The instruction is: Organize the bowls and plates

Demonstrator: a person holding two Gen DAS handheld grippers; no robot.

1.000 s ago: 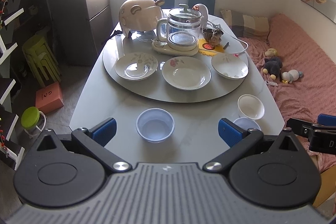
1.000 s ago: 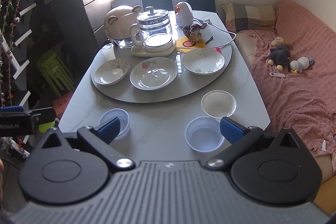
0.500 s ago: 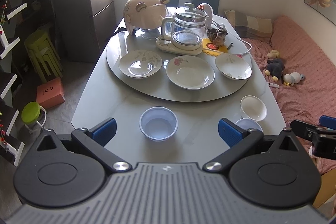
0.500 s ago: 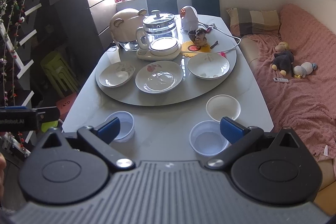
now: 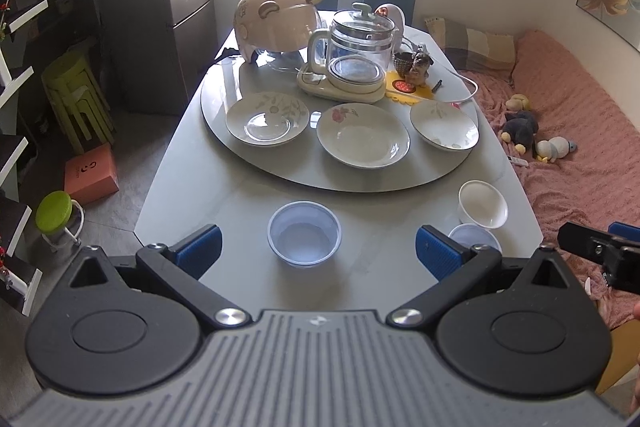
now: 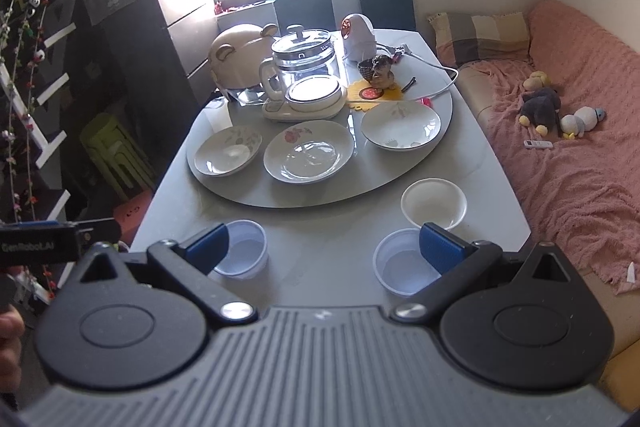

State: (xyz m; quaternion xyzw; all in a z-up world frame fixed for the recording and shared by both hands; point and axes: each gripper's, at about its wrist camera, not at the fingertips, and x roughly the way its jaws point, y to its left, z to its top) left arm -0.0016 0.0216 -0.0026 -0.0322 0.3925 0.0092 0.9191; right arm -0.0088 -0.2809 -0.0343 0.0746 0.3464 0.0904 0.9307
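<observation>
Plates & bowls all spread out, nothing stacked yet: three plates in a row on lazy susan (image 5: 248,163), i.e. left plate (image 5: 267,123), mid plate (image 5: 363,141) w/ red flower, right plate (image 5: 444,125); clear plastic bowl (image 5: 304,233) on worktop (image 5: 224,203) near front edge, white bowl (image 5: 483,204) toward right edge, 2nd clear bowl (image 6: 405,267) just beside it, nearer the front. Left gripper (image 5: 318,249) spread wide, empty, hovering above front edge w/ clear plastic bowl centred between the fingers. Right gripper (image 6: 324,245) also wide & empty, right finger overlapping 2nd clear bowl in its view. Probably approach stage, no grasp begun. To do well: drop left gripper straight down, one finger inside the rim & one outside, pinch wall gently since thin plastic likely flexes and slips; lift clear before moving; nest like w/ like, clear bowls together, white one on top or apart. Plates: grip by rim, slide one onto next, avoid spinning the lazy susan. Keep clear of glass kettle (image 5: 354,57) & its cord. Readable text: "GenRoboAI" or similar on other gripper's body at left edge of right view, blurry; orange box (image 5: 91,173) on floor w/ dark logo, unreadable.
</observation>
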